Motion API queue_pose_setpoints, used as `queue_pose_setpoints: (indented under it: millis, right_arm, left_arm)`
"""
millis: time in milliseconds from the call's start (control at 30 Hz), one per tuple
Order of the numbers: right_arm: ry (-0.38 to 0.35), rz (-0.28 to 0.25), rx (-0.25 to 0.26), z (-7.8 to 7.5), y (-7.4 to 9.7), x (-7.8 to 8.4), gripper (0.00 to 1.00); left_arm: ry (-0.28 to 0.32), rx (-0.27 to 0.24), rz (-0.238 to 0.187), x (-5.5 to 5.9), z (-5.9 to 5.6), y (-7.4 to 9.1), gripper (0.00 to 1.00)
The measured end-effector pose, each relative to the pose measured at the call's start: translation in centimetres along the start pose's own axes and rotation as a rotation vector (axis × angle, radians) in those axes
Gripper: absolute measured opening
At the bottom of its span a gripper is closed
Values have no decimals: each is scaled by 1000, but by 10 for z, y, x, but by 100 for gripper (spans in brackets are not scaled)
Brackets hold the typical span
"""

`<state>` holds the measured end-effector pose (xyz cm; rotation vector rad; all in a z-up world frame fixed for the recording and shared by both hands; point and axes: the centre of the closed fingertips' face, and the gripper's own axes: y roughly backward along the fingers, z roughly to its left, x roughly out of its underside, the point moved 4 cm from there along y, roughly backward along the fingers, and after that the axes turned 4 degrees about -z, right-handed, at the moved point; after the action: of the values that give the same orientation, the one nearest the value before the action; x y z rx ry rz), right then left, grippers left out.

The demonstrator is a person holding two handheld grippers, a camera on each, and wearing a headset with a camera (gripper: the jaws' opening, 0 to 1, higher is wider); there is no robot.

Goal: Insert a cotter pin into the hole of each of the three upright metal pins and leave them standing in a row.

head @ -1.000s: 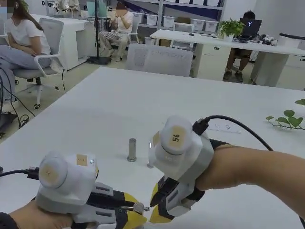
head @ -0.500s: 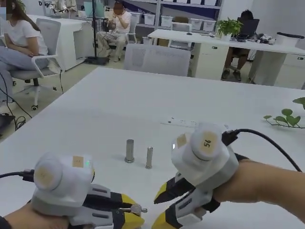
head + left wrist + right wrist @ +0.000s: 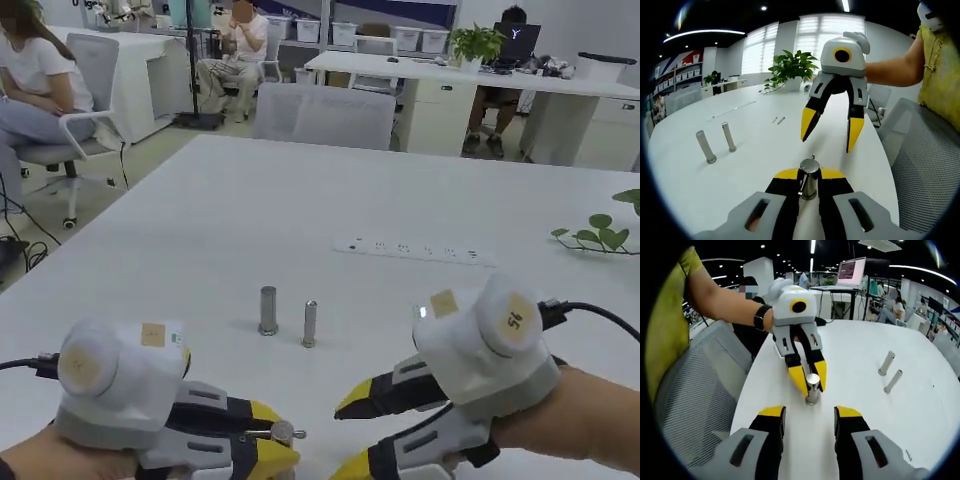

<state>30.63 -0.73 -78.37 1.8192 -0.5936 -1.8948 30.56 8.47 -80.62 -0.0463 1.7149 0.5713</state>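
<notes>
- Left gripper (image 3: 810,380): clamped on a short silver cylindrical metal pin (image 3: 812,392).
- Right gripper (image 3: 830,139): jaws spread, facing the left gripper, empty.
- Two upright silver metal pins (image 3: 268,310) stand beyond both grippers on the white counter (image 3: 300,200).

Thick grey metal pin (image 3: 268,310) and slimmer pin (image 3: 310,323) upright, side by side on the white table (image 3: 300,190), third pin (image 3: 812,386) clamped in the left gripper (image 3: 810,175), two small cotter pins (image 3: 778,120) lying loose beyond
</notes>
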Motion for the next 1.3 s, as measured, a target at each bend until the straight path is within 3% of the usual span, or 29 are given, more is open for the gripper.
queue_pose_setpoints:
  millis: [200,467,600,800,1000,1300]
  right_arm:
    - [-39,-55,17,6,10,5,55]
    - [-91,-119,116,6,28,17,69]
    - [-116,-145,134,13,32,24,74]
    - [-149,-168,160,22,34,33,73]
    - [-191,-207,193,20,43,36,72]
    - [-213,-218,216,17,48,40,72]
  left_arm:
    - [-2,1,3,0,1,0,11]
    - [1,2,0,0,2,-1,11]
    - [0,7,3,-1,2,-1,11]
    - [-10,13,7,-1,3,-1,10]
    - [-18,20,17,-1,5,0,10]
    - [-12,7,19,-4,20,8,10]
